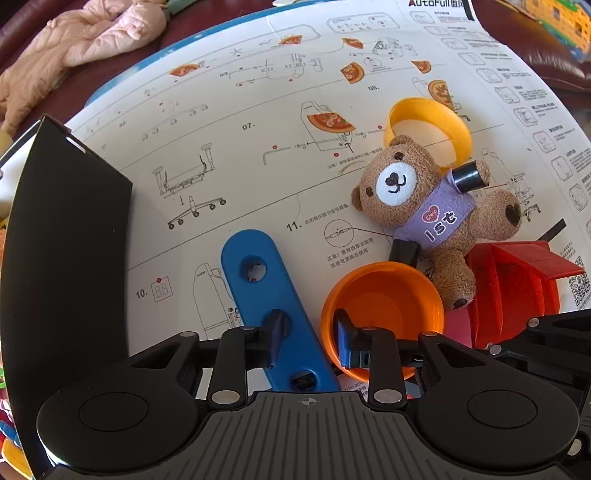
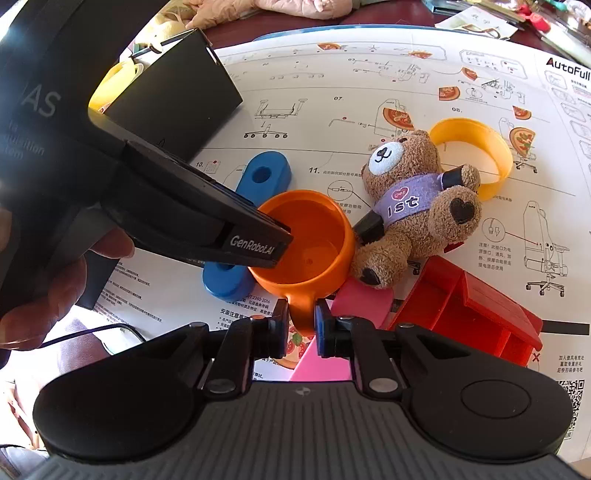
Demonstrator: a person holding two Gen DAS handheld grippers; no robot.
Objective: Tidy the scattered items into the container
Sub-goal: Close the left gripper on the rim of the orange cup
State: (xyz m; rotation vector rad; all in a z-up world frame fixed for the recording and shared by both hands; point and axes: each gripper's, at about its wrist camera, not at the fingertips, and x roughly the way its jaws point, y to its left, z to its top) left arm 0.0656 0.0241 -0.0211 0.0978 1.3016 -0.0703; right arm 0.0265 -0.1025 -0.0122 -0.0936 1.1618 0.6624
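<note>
An orange cup (image 1: 384, 295) (image 2: 314, 240) lies on a printed instruction sheet. My left gripper (image 1: 308, 339) (image 2: 273, 240) straddles its rim, one finger inside the cup, the other outside over a blue bar with holes (image 1: 266, 295) (image 2: 262, 177); its jaws stand apart. My right gripper (image 2: 300, 328) is closed on the cup's orange handle (image 2: 301, 314). A brown teddy bear in a purple shirt (image 1: 424, 206) (image 2: 410, 199) lies beside the cup. A yellow ring (image 1: 428, 125) (image 2: 476, 151) lies behind the bear. A black box (image 1: 66, 229) (image 2: 166, 92) stands at the left.
A red plastic piece (image 1: 517, 280) (image 2: 469, 306) and a pink piece (image 2: 362, 299) lie right of the cup. A pink jacket (image 1: 81, 40) lies beyond the sheet (image 1: 258, 110). Colourful clutter sits at the far right edge (image 1: 554, 18).
</note>
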